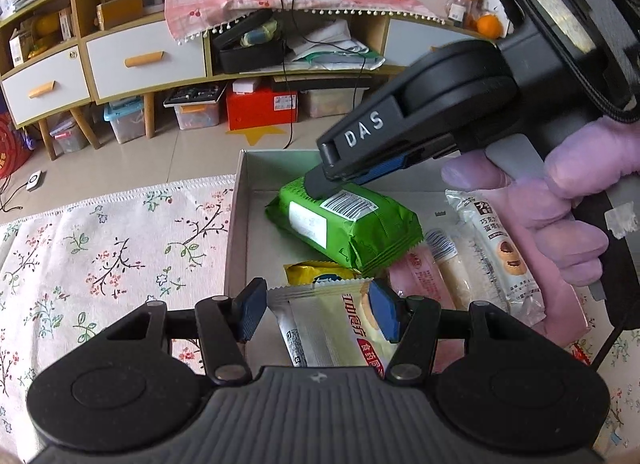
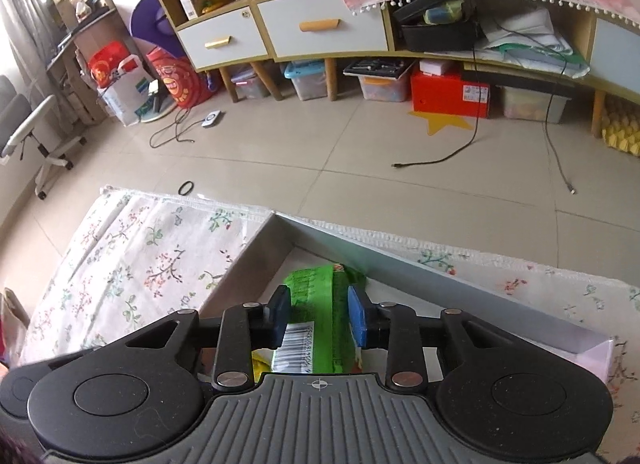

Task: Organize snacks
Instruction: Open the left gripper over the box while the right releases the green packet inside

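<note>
The right tool (image 2: 319, 316) clamps the green packet (image 1: 344, 223) inside the grey box (image 1: 236, 223). The left tool (image 1: 318, 312) grips a pale wrapped snack (image 1: 328, 324) between its pads.

Counter (image 1: 24, 344): covered by a floral cloth (image 1: 120, 248). On the cloth: one shallow grey box (image 1: 234, 248), open-topped, holding snack packets (image 1: 352, 223).
</note>
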`<state>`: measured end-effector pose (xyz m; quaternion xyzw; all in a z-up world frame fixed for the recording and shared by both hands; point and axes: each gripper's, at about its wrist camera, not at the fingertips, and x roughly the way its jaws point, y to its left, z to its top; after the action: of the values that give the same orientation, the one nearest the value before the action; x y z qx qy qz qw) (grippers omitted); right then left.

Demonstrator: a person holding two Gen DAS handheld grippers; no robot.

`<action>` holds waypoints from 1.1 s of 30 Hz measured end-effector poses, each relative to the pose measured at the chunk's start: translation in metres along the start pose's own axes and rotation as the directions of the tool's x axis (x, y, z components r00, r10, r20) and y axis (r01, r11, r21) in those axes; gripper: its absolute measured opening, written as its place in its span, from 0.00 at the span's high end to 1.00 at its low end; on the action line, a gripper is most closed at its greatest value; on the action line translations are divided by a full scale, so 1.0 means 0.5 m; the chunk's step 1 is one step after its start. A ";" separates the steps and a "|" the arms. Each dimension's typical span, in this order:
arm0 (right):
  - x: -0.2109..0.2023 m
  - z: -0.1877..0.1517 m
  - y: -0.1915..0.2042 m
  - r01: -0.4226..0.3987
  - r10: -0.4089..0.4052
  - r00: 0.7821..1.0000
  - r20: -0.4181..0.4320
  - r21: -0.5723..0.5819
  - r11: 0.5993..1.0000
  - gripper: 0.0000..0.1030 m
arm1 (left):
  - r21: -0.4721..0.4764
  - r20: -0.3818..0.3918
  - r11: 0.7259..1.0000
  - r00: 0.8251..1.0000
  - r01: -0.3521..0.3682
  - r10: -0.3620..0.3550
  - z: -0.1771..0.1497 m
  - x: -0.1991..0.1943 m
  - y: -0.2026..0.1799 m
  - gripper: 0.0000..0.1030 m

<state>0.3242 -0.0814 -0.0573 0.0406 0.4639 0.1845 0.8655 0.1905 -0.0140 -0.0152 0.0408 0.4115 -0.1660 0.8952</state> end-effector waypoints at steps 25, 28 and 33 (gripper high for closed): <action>-0.103 -0.014 -0.013 0.022 -0.025 0.998 0.058 0.062 0.998 0.48 | 0.007 -0.021 1.000 1.000 0.019 -0.018 0.010 -0.029 -0.018 0.27; -0.136 -0.026 -0.012 0.029 -0.034 0.997 0.069 0.068 0.997 0.38 | 0.013 -0.024 1.000 0.999 0.021 -0.021 0.005 -0.047 -0.029 0.20; -0.191 -0.059 -0.012 0.028 -0.037 0.995 0.097 0.094 0.995 0.32 | 0.011 -0.026 1.000 0.999 0.028 -0.028 -0.006 -0.082 -0.042 0.09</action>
<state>0.2540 -0.1241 -0.0002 0.0820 0.4294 0.1466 0.8874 0.1568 -0.0225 0.0149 0.0423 0.4225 -0.1803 0.8872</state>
